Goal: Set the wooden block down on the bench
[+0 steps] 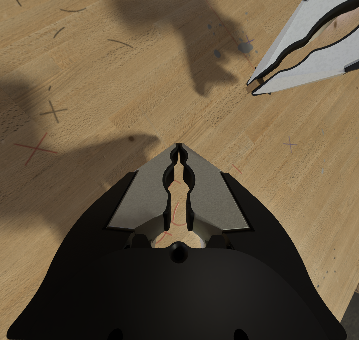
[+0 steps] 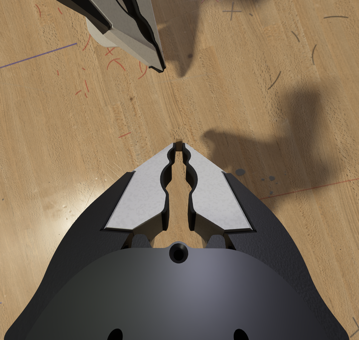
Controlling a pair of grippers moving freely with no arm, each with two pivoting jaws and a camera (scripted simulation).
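Note:
A small wooden block (image 2: 179,143) is pinched between the tips of my right gripper (image 2: 179,146), which is shut on it above the wooden bench (image 2: 213,101). The same block (image 1: 253,85) shows in the left wrist view, at the tips of the right gripper (image 1: 254,87) at the upper right. I cannot tell whether the block touches the bench. My left gripper (image 1: 179,144) is shut and empty, its tips together above the bench (image 1: 116,78). It also shows in the right wrist view (image 2: 162,69), at the upper left.
The bench top carries red, black and purple pencil marks, crosses (image 1: 36,149) and dark ink spots (image 1: 245,47). Gripper shadows fall across it. The bench edge (image 1: 347,299) shows at the lower right of the left wrist view.

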